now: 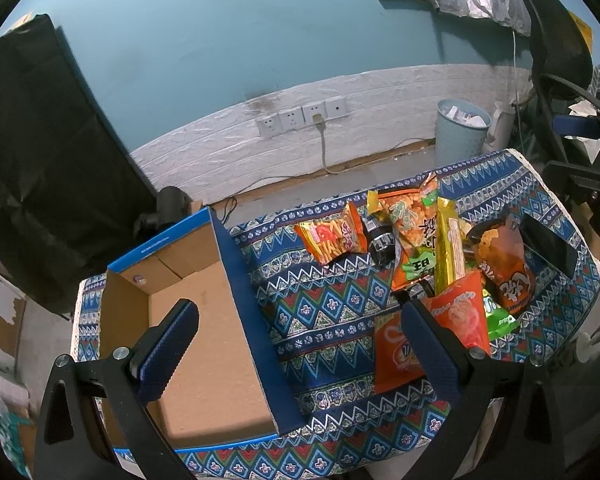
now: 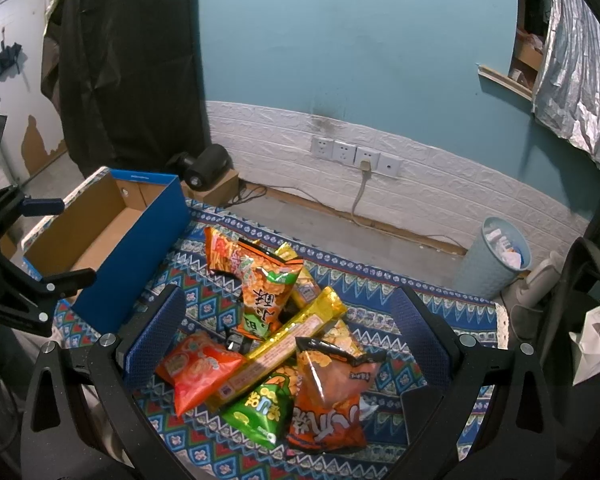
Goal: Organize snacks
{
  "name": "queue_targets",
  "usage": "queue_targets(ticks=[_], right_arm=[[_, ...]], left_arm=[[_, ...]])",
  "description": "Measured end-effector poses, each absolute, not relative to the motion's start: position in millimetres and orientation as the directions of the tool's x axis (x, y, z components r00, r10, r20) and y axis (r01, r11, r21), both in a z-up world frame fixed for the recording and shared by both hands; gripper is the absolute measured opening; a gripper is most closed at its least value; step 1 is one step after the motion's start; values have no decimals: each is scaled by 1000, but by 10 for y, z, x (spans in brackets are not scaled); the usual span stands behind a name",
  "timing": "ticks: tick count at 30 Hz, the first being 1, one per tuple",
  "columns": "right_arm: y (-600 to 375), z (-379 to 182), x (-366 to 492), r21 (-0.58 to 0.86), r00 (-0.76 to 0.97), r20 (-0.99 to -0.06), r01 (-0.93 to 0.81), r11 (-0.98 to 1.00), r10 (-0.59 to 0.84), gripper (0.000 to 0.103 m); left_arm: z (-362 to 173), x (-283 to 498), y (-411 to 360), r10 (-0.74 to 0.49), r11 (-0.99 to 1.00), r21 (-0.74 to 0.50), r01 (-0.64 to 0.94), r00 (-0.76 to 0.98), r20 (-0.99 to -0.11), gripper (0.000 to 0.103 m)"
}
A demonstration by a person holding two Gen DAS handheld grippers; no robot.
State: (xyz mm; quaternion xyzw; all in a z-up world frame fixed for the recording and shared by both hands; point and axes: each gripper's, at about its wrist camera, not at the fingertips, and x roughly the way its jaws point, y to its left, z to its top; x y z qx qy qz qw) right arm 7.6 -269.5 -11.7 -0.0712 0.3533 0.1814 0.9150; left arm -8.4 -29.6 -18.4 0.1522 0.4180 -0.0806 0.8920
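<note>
While both claws hang spread and empty, crinkled foil snack packets (image 2: 267,344) in orange, green and gold lie heaped on a desk draped in blue zigzag-patterned cloth (image 1: 324,304). The left claw (image 1: 300,344) hovers beside an open blue cardboard box (image 1: 203,320); the right claw (image 2: 287,336) frames the heap.

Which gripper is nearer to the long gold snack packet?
Right. The right gripper is open directly over the gold packet. The left gripper is open near the blue box, with the packet off to its right.
</note>
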Motion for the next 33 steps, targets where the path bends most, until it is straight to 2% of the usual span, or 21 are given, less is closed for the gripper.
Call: queue_targets(ticks=[33], right_arm=[[-2761, -155, 55, -12, 679, -684, -374, 928, 264, 100]], left_arm=[[-278, -112, -419, -29, 917, 230, 324, 632, -774, 102]])
